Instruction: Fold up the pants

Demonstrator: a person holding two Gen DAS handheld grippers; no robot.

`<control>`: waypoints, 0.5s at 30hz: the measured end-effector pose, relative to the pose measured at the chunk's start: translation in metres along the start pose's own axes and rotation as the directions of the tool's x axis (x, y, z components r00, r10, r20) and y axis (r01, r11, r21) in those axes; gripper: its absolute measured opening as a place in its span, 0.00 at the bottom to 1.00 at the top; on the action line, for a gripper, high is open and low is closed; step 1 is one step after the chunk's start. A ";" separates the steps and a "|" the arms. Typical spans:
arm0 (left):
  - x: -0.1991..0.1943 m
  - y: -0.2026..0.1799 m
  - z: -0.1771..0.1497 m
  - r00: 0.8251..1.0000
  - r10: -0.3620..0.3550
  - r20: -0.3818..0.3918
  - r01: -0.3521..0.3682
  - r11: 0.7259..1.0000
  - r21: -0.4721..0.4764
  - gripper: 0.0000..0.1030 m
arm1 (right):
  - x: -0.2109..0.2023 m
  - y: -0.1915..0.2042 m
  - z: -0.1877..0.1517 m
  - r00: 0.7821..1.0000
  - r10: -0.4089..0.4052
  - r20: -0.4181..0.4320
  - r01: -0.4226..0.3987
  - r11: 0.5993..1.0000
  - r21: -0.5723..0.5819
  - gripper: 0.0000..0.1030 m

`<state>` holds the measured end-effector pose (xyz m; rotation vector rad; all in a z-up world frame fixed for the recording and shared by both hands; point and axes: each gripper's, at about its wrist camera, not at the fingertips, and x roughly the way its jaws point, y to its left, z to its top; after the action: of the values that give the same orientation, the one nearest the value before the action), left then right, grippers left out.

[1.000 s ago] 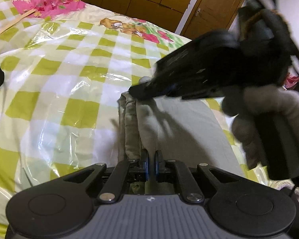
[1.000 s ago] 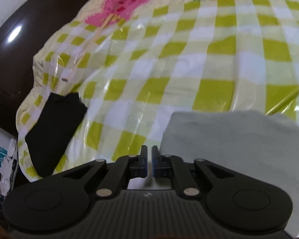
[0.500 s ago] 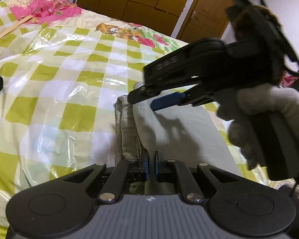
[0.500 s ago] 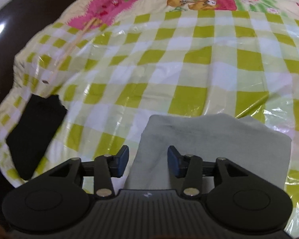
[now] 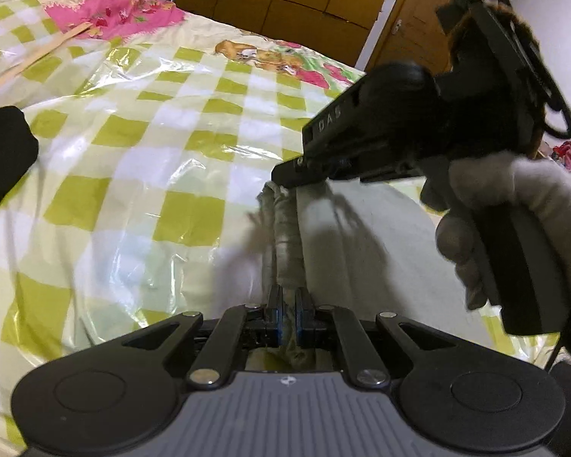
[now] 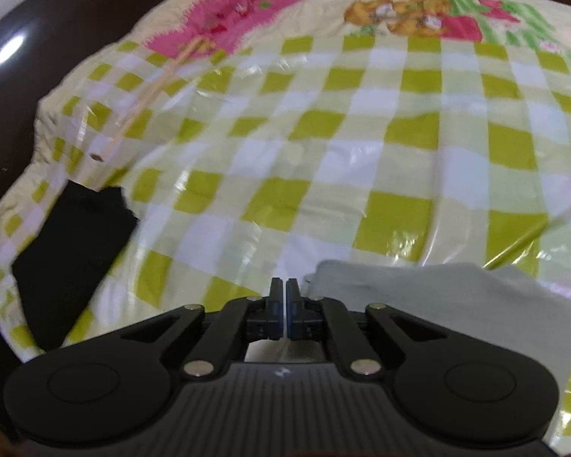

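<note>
The folded grey pants (image 5: 361, 243) lie on the green-and-white checked bed cover. My left gripper (image 5: 288, 316) is shut on the near edge of the pants' folded layers (image 5: 285, 236). My right gripper (image 6: 285, 310) is shut and empty, just left of the pants' corner (image 6: 430, 297). In the left wrist view the right gripper (image 5: 285, 175), held by a gloved hand (image 5: 487, 205), hovers over the far end of the folded edge.
A black cloth (image 6: 68, 243) lies at the bed's left edge, also in the left wrist view (image 5: 3, 160). A wooden stick (image 6: 148, 95) rests near the pink patch. Wooden wardrobe doors (image 5: 285, 3) stand behind the bed.
My right gripper opened half a second ago and has shut again, empty, shifting left of the pants. My left gripper stays shut on the folded edge.
</note>
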<state>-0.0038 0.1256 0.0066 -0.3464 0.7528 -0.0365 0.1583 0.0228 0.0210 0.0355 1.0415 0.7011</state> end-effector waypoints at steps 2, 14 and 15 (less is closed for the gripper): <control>-0.005 0.000 0.000 1.000 -0.001 0.022 0.001 1.000 0.008 0.21 | -0.004 -0.004 -0.003 0.998 0.053 0.018 -0.053 0.998 0.026 0.03; -0.008 -0.044 0.040 0.995 -0.035 0.098 0.014 0.978 0.210 0.22 | -0.081 -0.065 -0.029 0.994 0.007 0.109 -0.016 0.996 0.083 0.18; 0.001 -0.051 0.042 0.995 -0.054 0.088 0.032 0.972 0.234 0.22 | -0.081 -0.072 -0.033 0.994 0.003 0.108 -0.014 0.995 0.102 0.22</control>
<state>0.0300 0.0900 0.0512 -0.1394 0.6403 -0.1475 0.1435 -0.0877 0.0417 0.1648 0.9738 0.6458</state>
